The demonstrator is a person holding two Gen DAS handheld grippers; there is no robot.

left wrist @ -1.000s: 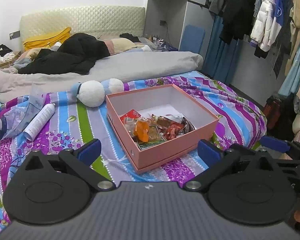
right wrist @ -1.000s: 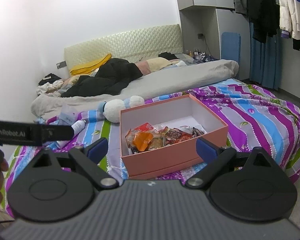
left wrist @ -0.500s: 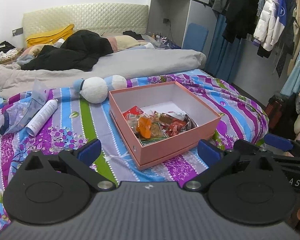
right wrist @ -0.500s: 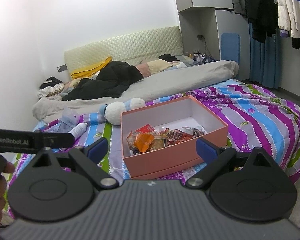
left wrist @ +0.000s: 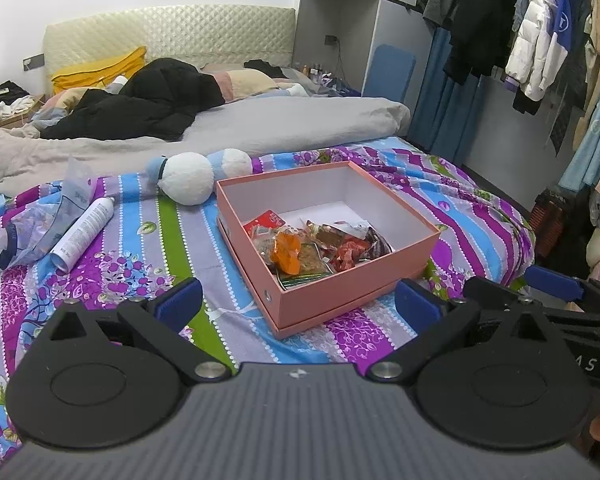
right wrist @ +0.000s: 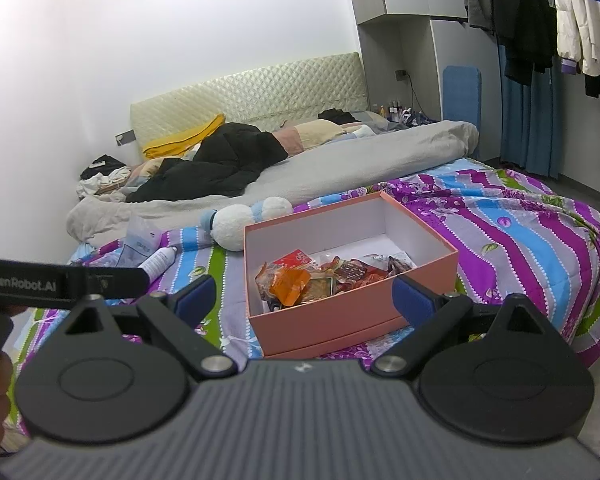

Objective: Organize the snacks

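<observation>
Both the left claw and right claw hang spread and empty short of the open salmon-pink cardboard box on the striped floral bedspread, where its crinkly foil snack packets, heaped against the near wall, could slip from a pinch or the light box skid on soft bedding.

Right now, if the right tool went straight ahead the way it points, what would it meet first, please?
Most likely the pink box: its near wall sits centred between the open fingers of the right tool, with the snack packets just behind it. Depth is hard to judge, so the tool may pass over the rim.
</observation>
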